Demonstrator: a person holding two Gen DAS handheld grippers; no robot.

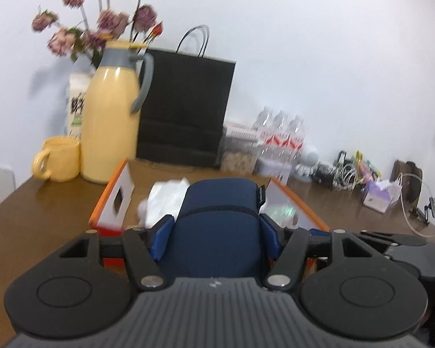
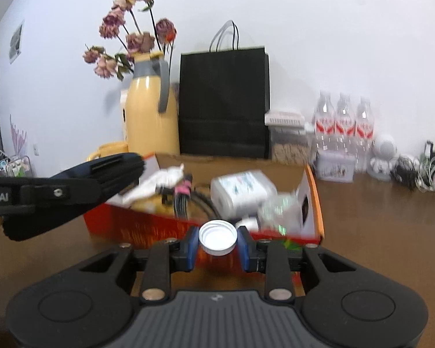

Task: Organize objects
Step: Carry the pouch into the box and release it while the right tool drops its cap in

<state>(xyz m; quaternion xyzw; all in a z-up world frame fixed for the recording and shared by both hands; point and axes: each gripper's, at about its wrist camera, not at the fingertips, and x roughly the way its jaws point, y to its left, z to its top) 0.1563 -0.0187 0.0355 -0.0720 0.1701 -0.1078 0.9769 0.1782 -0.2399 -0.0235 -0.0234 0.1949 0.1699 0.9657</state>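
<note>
Your left gripper (image 1: 217, 229) pinches a navy fabric case (image 1: 219, 217) between its blue pads, the case filling the centre of the left wrist view. Your right gripper (image 2: 218, 245) is pressed onto a white bottle cap (image 2: 217, 236), held with its hollow side facing the camera.

Just beyond both claws sits an orange-edged cardboard box (image 2: 313, 185) on the brown wooden table (image 1: 43, 208). Inside it, in the right wrist view, lie a white packet (image 2: 240, 190) at about 1 o'clock from the cap, a bundle of black cables (image 2: 185, 200) at 11 o'clock, and crumpled white wrapping (image 2: 162, 181) further toward 10 o'clock.

Along the white wall (image 1: 304, 43) at the back of the table stand a yellow thermos jug (image 1: 113, 116) with a grey handle at 11 o'clock in the left wrist view, a yellow mug (image 1: 58, 159) just beside it at 10 o'clock, dried pink flowers (image 1: 101, 20) behind, and a black paper bag (image 1: 185, 107) at 12 o'clock. Three clear water bottles (image 1: 281, 133) stand at 1 o'clock, and a tangle of cables and small items (image 1: 348, 171) trails toward 3 o'clock.
</note>
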